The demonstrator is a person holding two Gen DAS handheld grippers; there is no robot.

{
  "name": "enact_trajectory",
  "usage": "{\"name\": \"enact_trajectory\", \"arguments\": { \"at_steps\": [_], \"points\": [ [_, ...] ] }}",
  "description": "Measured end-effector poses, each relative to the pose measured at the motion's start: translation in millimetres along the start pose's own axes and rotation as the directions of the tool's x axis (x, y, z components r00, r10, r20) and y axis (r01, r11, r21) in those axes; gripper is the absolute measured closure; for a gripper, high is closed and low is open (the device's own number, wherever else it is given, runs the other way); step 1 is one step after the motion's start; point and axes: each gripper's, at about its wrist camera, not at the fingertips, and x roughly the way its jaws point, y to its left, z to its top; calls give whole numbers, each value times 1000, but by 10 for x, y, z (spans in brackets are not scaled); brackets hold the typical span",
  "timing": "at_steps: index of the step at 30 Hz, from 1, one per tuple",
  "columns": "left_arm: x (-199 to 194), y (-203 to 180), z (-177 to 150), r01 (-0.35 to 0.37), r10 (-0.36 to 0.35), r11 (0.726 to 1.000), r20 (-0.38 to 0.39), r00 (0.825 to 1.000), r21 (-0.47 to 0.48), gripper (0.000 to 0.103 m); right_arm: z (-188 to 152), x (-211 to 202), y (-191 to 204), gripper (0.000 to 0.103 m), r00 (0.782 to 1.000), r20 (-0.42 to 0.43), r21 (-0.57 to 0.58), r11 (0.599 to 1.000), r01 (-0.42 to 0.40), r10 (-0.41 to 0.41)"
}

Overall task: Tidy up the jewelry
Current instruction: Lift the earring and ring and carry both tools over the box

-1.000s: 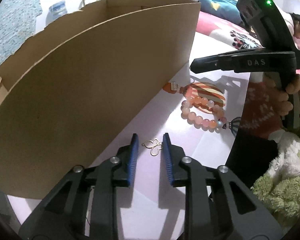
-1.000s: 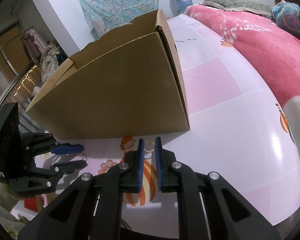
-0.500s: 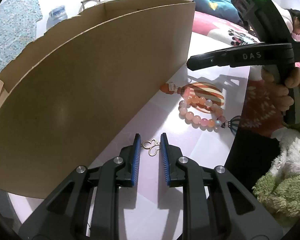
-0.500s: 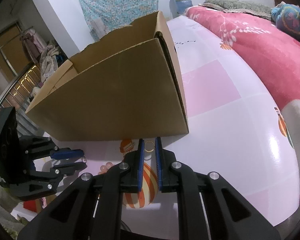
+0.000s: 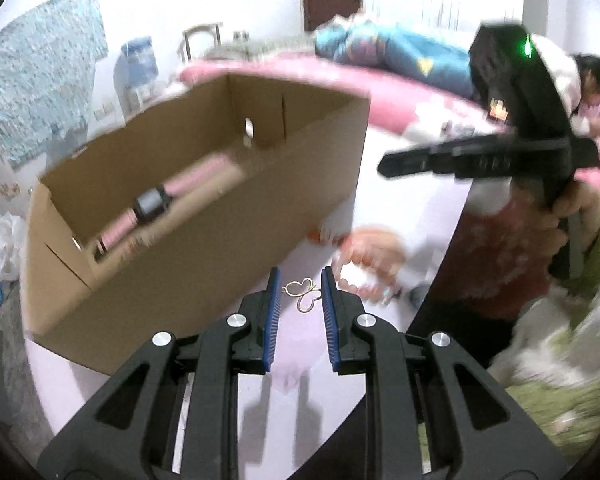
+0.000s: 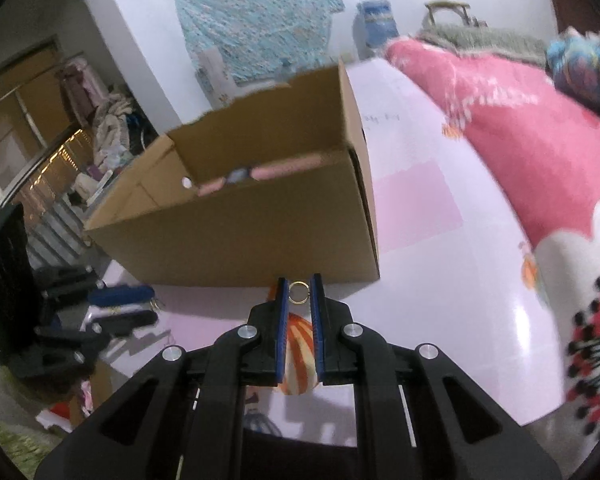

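- Between the blue pads of the left gripper (image 5: 299, 286) hangs a thin gold butterfly-shaped piece (image 5: 305, 293); the fingers are pinched on it, and it sits at their tips, above the pale pink tabletop (image 5: 400, 208).
- Right gripper (image 6: 299, 291): its fingers are closed on a small gold ring (image 6: 299, 292), held at the very tips, just in front of the near wall of the cardboard box.
- An open cardboard box (image 5: 188, 248) fills the left and middle of the left wrist view. Its tall near wall stands between both grippers and the box's inside.
- Inside the box lies a pink-strapped watch (image 5: 156, 205) with a dark face, along the bottom.
- A bracelet of peach and pink beads (image 5: 370, 270) lies on the tabletop just right of the left gripper's fingertips, badly blurred.
- It rests by a striped orange-and-white balloon print (image 6: 299, 354) on the table cover, which shows under the right gripper's fingers.
- A pink blanket (image 6: 532, 152) is heaped to the right of the box, and a blue patterned cloth (image 6: 260, 16) hangs on the wall behind.
- From the left wrist camera the right gripper is seen side-on, high at the right, with a green light lit on its body.
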Motion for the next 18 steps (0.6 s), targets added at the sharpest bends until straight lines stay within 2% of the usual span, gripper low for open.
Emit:
{"name": "enact_trajectory", "arguments": {
  "at_steps": [5, 8, 11, 12, 14, 17, 18],
  "points": [
    [-446, 56, 346, 30, -27, 999, 140, 990, -21, 84, 305, -319, 129, 92, 995, 77, -41, 998, -54, 57],
    [-490, 209, 569, 30, -21, 998, 171, 985, -48, 84, 560, -347, 203, 92, 989, 108, -66, 993, -99, 105],
    [-252, 388, 790, 19, -8, 996, 119, 993, -90, 84, 836, -123, 203, 92, 987, 60, -63, 987, -147, 151],
    [-136, 464, 840, 19, -9, 993, 84, 996, -112, 84, 889, -44, 197, 92, 988, 36, -56, 987, -150, 152],
    [197, 683, 923, 29, -36, 978, -29, 999, -204, 84, 1020, 230, 183, 92, 982, -66, -23, 984, -177, 175],
    [650, 933, 949, 51, -106, 944, -154, 982, -327, 84, 1140, 639, 154, 92, 955, -220, 34, 980, -195, 197],
    [814, 1024, 942, 55, -140, 923, -199, 970, -380, 84, 1152, 748, 147, 92, 947, -259, 44, 982, -183, 189]
  ]
}}
